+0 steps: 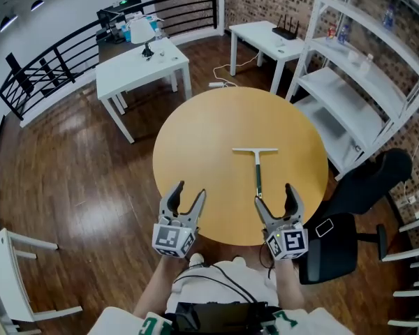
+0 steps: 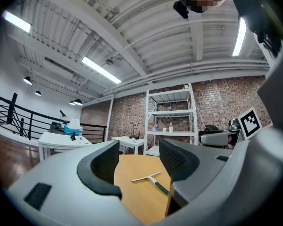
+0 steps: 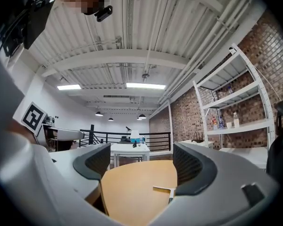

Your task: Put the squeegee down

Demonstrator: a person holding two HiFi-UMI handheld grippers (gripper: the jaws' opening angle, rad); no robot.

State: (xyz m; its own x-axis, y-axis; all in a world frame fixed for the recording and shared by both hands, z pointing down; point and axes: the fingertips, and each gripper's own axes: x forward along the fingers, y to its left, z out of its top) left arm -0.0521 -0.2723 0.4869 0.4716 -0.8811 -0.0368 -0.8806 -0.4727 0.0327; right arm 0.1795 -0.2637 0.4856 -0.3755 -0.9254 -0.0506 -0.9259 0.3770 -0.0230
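Observation:
The squeegee (image 1: 256, 166) lies flat on the round wooden table (image 1: 202, 145), its white blade away from me and its dark green handle pointing back toward me. My right gripper (image 1: 275, 198) hovers open at the table's near edge, just behind the handle's end, with nothing between its jaws. Open and empty as well, my left gripper (image 1: 188, 192) is held at the near left edge. The squeegee (image 2: 151, 178) shows between the jaws in the left gripper view. In the right gripper view the blade of the squeegee (image 3: 164, 189) peeks out beside the right jaw.
A black office chair (image 1: 356, 208) stands right of the table. White shelving (image 1: 363, 82) lines the brick wall at right. White desks (image 1: 140, 68) stand beyond the table, and a black railing (image 1: 56, 61) runs at far left. A white chair (image 1: 14, 271) is at lower left.

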